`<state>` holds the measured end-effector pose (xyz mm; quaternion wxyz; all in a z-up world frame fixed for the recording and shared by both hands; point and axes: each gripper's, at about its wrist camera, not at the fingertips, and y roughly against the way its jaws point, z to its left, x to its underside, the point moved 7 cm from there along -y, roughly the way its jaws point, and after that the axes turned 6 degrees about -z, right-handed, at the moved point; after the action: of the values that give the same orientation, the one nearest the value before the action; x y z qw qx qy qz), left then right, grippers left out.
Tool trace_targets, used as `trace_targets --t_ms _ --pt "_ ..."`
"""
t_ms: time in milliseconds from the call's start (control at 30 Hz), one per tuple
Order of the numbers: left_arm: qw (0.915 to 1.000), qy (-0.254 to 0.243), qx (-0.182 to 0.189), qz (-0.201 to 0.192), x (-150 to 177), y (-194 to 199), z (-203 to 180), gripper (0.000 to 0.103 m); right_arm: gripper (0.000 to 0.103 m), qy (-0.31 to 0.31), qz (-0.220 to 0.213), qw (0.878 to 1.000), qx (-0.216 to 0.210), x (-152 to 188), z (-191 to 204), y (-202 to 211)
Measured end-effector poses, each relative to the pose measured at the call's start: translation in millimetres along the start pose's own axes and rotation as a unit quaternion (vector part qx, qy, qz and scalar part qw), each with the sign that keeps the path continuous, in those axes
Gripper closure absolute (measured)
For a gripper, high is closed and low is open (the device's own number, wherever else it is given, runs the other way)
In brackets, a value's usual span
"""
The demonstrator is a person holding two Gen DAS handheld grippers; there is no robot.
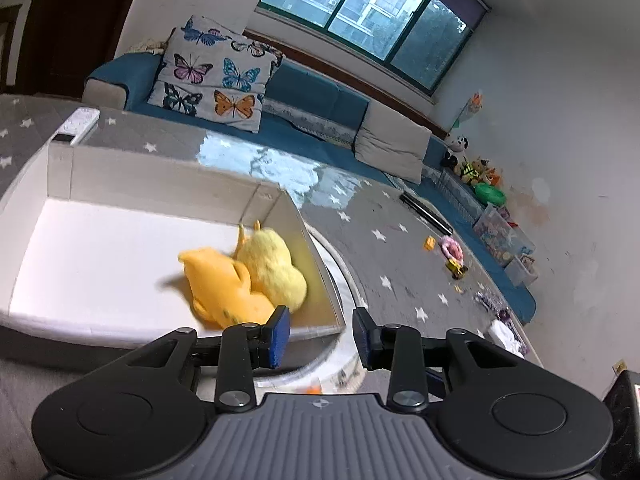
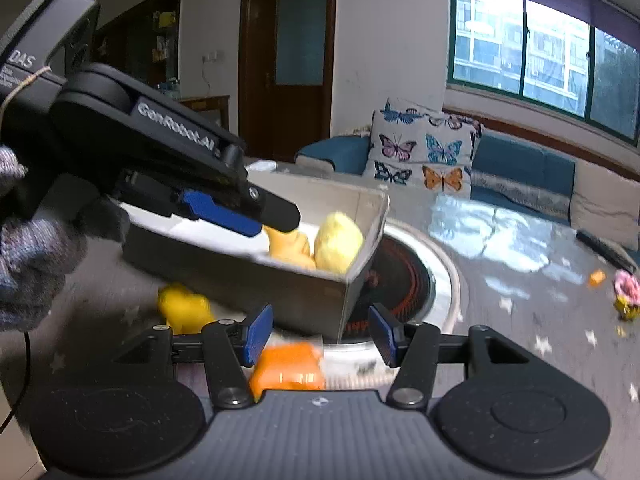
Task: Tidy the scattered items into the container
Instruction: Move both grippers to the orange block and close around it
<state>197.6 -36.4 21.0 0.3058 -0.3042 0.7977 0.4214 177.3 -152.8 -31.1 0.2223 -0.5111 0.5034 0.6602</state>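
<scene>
While both plush toys [image 1: 248,276] lie boxed, each gripper [image 1: 321,334] gapes empty.

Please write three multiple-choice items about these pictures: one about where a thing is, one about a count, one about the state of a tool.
1. Where is the pale yellow plush toy?
A. inside the white cardboard box
B. on the blue sofa
C. held by a tool

2. How many plush toys lie inside the box?
A. none
B. two
C. five

3. What is the state of the left tool?
A. shut on a toy
B. open and holding nothing
C. shut on the box wall

Answers:
1. A, it lies in the box's corner beside the orange plush toy.
2. B, one pale yellow and one orange show there.
3. B, its blue pads stand apart with nothing between.
</scene>
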Motion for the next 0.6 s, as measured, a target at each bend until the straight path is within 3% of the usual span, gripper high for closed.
trace_targets --t_ms 300,600 --pt "0.9995 0.011 -0.004 0.029 31 1 0 0.066 0.049 -0.006 0.028 1.0 -0.006 27 10 12" --pt "0.997 0.046 -0.015 0.06 51 -8 13 0.066 0.049 -0.008 0.032 0.999 -0.012 32 14 7"
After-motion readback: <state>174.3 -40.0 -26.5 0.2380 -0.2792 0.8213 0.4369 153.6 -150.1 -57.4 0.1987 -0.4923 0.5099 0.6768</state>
